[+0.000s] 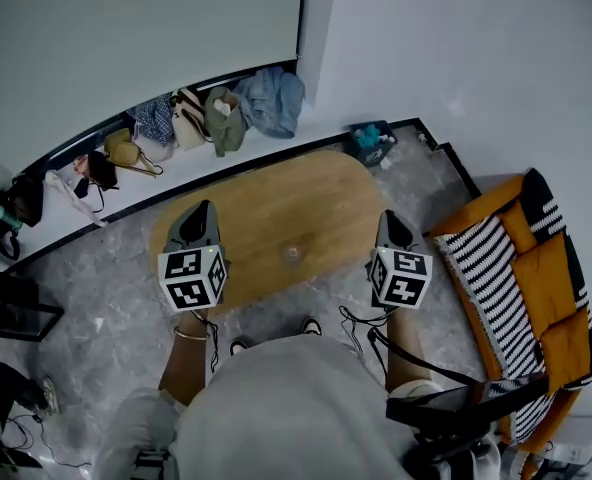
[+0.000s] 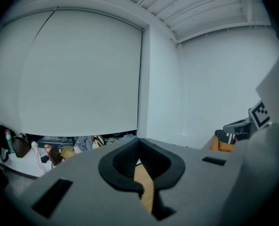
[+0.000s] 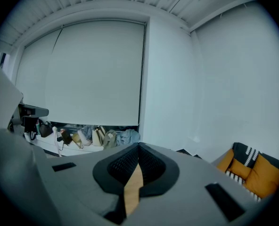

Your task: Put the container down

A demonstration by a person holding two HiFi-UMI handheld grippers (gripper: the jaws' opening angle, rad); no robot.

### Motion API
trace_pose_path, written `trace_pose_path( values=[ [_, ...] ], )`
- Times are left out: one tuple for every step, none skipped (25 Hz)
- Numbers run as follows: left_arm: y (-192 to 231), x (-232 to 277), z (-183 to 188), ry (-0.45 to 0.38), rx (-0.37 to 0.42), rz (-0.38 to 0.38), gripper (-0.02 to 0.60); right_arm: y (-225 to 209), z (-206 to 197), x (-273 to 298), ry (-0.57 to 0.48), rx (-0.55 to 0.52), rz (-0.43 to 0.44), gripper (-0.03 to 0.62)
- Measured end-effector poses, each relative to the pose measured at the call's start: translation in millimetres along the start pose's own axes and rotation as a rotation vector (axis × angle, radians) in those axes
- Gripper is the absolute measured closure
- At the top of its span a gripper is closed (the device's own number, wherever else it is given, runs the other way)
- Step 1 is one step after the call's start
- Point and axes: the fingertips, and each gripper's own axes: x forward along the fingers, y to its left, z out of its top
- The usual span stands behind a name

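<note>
container [image 1: 293, 254] upright on table [image 1: 276, 193], between the two grippers, apart from both | left hand-held gripper [image 1: 204, 211] pressed together, empty | right hand-held gripper [image 1: 389, 218] pressed together, empty

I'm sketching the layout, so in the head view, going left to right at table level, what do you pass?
left gripper → small clear container on the wooden table → right gripper → orange and striped sofa
</note>
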Motion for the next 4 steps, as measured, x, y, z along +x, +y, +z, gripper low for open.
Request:
trace_pose_path(
  values=[
    [-0.4,-1.1,-0.3,0.001,0.001,0.000,0.574,0.7,-0.1,-0.9,0.000,0.000,0.002,0.571],
    [-0.7,-2.5,-0.7,0.001,0.002,0.000,0.574,1.5,-0.5,-2.0,0.000,0.000,0.003,0.571],
    [-0.8,-4.1,-1.1,0.002,0.003,0.000,0.574,2.5,-1.2,-3.1,0.001,0.000,0.005,0.571],
    [-0.8,-5.7,-1.7,0.003,0.003,0.000,0.574,3.5,-1.9,-4.3,0.002,0.000,0.007,0.571]
  ],
)
